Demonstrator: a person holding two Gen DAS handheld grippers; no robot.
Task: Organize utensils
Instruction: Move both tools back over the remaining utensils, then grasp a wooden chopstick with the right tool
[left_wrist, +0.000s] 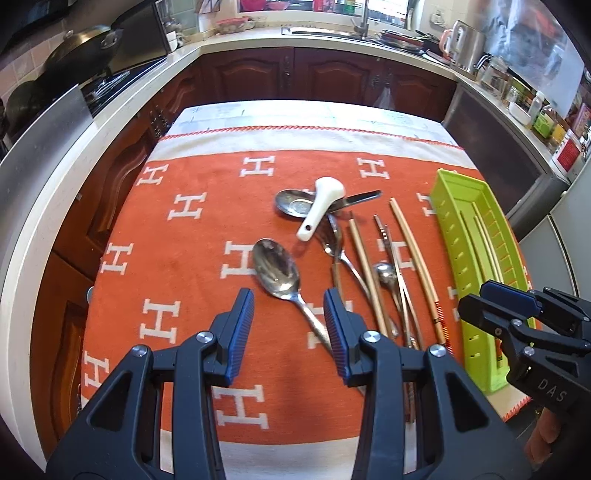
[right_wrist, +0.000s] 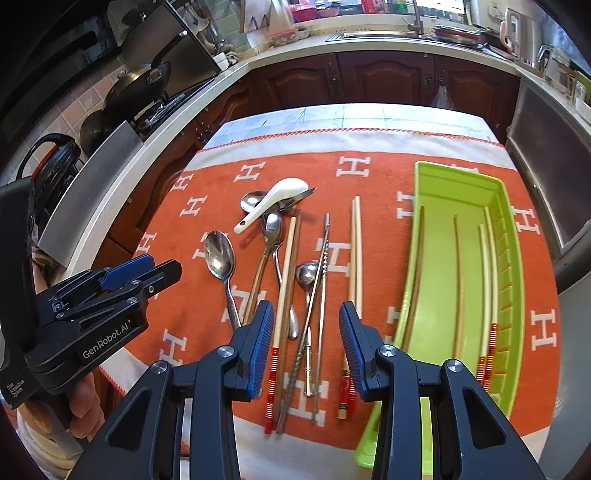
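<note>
Left gripper (left_wrist: 289, 306) and right gripper (right_wrist: 306, 321): jaws apart, empty, above loose utensils (right_wrist: 280, 266); green tray (right_wrist: 506, 229) at frame right.

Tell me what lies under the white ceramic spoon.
The white ceramic spoon rests across a metal spoon and a dark flat handle; where they meet beneath it is hidden.

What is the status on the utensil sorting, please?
Left tool and right tool open, empty. Chopsticks in green tray; spoons and other utensils loose on cloth. White spoon lies across a metal spoon.
</note>
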